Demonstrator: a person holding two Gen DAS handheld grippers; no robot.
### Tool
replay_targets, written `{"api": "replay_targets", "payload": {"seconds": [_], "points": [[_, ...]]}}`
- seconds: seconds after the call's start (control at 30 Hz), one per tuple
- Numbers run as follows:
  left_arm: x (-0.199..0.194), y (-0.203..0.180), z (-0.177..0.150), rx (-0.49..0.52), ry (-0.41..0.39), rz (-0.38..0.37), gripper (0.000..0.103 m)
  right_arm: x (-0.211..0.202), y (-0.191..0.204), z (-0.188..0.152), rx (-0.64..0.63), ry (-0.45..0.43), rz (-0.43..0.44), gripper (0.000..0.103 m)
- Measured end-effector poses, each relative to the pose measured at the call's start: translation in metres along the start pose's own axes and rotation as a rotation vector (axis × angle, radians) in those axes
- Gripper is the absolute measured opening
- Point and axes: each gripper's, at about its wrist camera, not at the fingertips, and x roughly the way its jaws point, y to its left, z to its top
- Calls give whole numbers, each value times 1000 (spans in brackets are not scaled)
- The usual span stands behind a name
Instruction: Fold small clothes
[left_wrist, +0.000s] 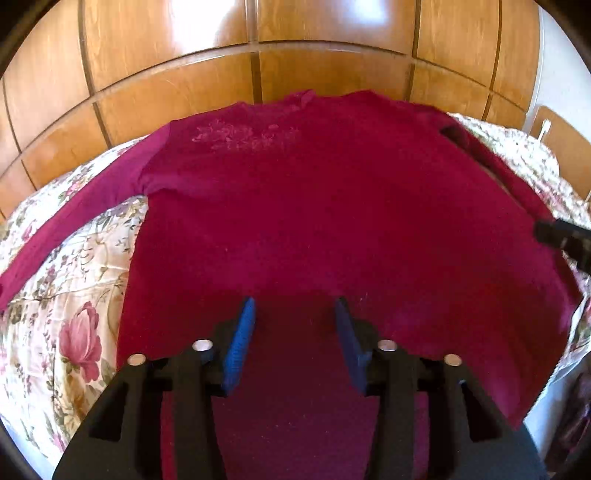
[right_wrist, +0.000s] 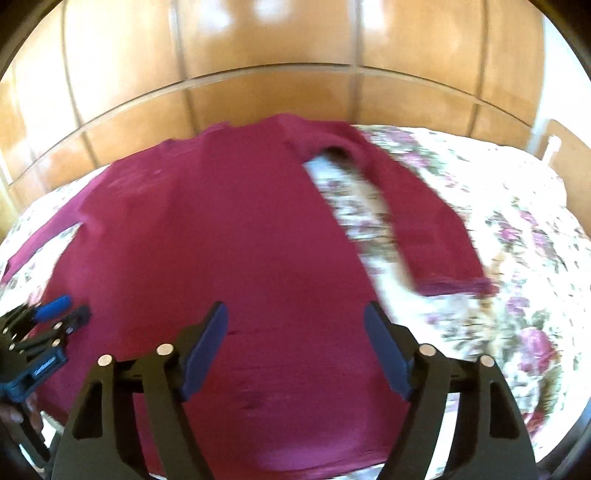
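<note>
A dark red long-sleeved top (left_wrist: 314, 206) lay spread flat on a floral bedspread (left_wrist: 74, 295), its neckline toward the wooden wardrobe doors (left_wrist: 258, 44) behind the bed. A faint pale print (left_wrist: 243, 136) sat on the chest of the top, just below the neckline. One sleeve (left_wrist: 55, 229) stretched out to the side of the body of the top over the bedspread; the other sleeve (right_wrist: 413, 218) lay angled away from the body on the opposite side, with a strip of bedspread showing between them and its cuff (right_wrist: 458, 286) resting on the flowers. The left gripper (left_wrist: 295, 306) hung over the lower part of the top near the hem, its blue pads (left_wrist: 242, 343) apart with only flat cloth showing between them, nothing grasped. The right gripper (right_wrist: 295, 314) hovered over the lower half of the top as well, jaws spread wider and released, gripping nothing. In the right wrist view, which was blurred, the left gripper stood at the top's far hem corner, with fingers of the person's hand just visible beneath it.
</note>
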Motion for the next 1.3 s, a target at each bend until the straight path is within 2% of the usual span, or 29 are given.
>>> {"api": "replay_targets", "payload": {"seconds": [0.27, 0.33, 0.47, 0.6, 0.73, 0.8, 0.87, 0.9, 0.93, 0.97, 1.03, 1.13, 1.3], "points": [[-12, -3, 3, -4, -11, 17, 49, -6, -71, 1, 126, -25, -126, 74], [-9, 0, 1, -10, 9, 11, 49, -5, -90, 4, 172, -30, -148, 74], [1, 5, -4, -34, 33, -3, 50, 2, -119, 12, 249, -38, -164, 74], [3, 5, -5, -35, 39, 5, 54, 21, -135, 19, 294, 4, -143, 74], [3, 7, -6, -52, 39, -1, 55, 19, -113, 17, 148, -27, -158, 75], [4, 8, -6, -53, 38, 0, 55, 28, -104, 10, 75, -1, -150, 72], [4, 8, -6, -47, 42, 2, 56, 42, -95, 3, -2, 40, -191, 51], [4, 8, -6, -47, 43, 2, 56, 48, -94, 1, -12, 54, -169, 48], [4, 8, -6, -48, 45, 1, 56, 49, -95, 1, -8, 46, -162, 34], [4, 8, -6, -48, 45, 1, 56, 47, -95, 4, -8, 37, -162, 10], [4, 9, -6, -51, 47, 0, 56, 40, -100, 16, 27, 11, -160, 7], [4, 9, -5, -51, 52, -1, 56, 19, -117, 45, 116, -74, -117, 7], [4, 9, -4, -51, 56, -1, 56, 2, -168, 105, 245, -184, -138, 7]]}}
